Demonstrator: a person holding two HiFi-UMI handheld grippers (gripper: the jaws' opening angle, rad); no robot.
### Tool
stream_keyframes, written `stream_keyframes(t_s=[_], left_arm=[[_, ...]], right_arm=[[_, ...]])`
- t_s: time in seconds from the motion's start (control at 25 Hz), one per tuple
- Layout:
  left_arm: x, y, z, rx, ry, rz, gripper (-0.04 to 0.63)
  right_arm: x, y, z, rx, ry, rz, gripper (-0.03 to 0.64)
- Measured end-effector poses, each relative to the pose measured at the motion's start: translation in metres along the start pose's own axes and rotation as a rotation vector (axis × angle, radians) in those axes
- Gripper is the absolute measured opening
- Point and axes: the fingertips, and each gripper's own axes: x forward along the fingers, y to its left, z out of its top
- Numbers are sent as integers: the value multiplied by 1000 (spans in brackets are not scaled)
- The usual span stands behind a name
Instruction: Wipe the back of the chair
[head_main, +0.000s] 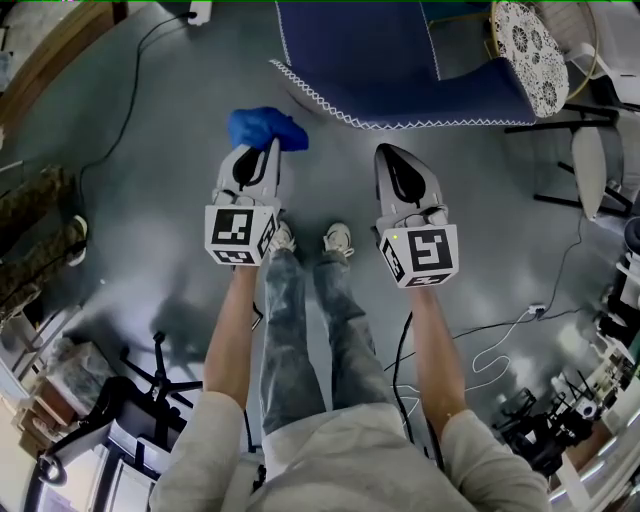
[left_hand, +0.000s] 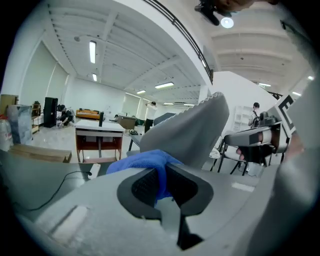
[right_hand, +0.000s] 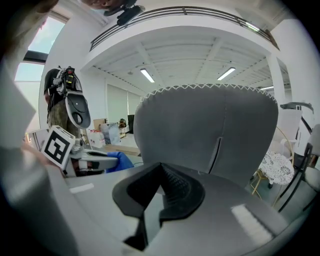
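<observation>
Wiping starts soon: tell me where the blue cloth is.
The blue cloth is clamped in the left gripper, upper left of the head view, just short of the chair.

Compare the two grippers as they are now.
The left gripper is shut on a blue cloth; the right gripper is shut on nothing. The right gripper faces the chair back squarely; the left gripper sees it off to one side. Both are held short of the chair back.

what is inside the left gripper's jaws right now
A blue cloth, clamped between the jaws of the left gripper and bunched above their tips. The part pinched deep between the pads is covered, so how far in it reaches cannot be seen.
</observation>
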Motion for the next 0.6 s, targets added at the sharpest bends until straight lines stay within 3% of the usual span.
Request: stream_keyframes(t_s=[0.28, 0.48, 0.6], left_arm=[[-38, -37, 66, 103, -134, -33, 32], [-30, -50, 89, 182, -159, -62, 34], [-16, -53, 97, 189, -171, -76, 32]], right_arm=[[-2, 3, -1, -2, 1, 0, 0], [-5, 2, -2, -5, 2, -4, 0], [-6, -1, -2, -5, 6, -8, 0]])
